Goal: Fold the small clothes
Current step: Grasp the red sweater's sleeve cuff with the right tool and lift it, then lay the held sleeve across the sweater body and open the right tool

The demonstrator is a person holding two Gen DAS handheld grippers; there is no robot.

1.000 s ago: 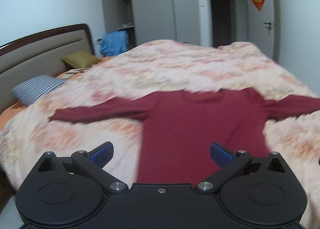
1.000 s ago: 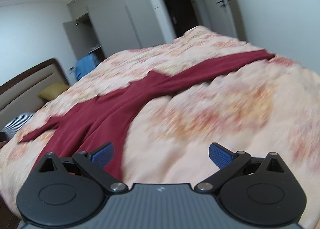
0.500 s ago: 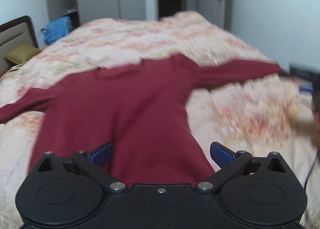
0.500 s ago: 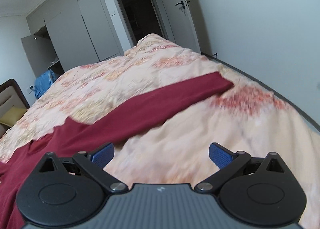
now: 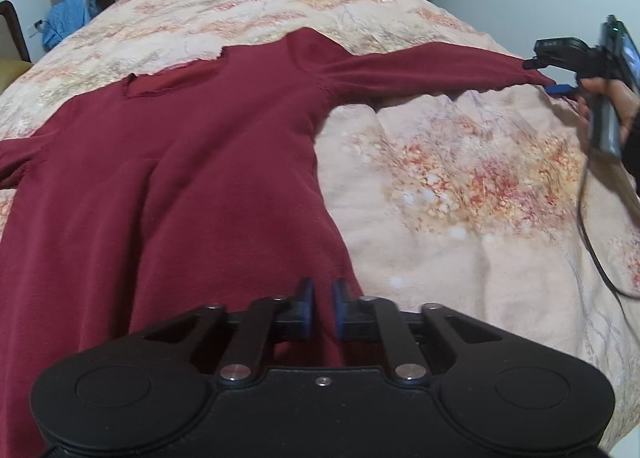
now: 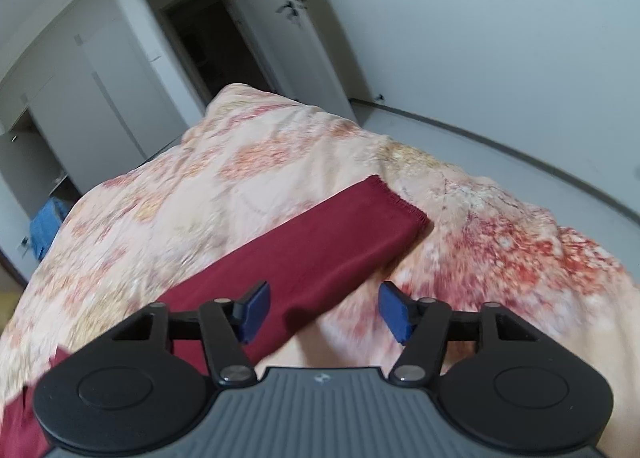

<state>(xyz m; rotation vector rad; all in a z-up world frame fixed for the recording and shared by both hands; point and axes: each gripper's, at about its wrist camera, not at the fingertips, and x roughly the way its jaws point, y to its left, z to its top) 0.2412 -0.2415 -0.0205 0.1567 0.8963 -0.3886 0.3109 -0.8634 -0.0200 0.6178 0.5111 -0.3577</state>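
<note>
Left claw pinching maroon sweater hem at lower centre; right claw closing astride sleeve, pads not yet touching.

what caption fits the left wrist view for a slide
Left gripper shut on the dark red sweater hem, spread on a floral quilt; right gripper at the sleeve cuff.

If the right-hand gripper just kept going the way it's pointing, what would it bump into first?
Probably the dark red sweater's sleeve, which lies just ahead of the right gripper on the floral quilt. Its closing jaws straddle the sleeve's near edge without yet pressing on it; depth is uncertain.
</note>
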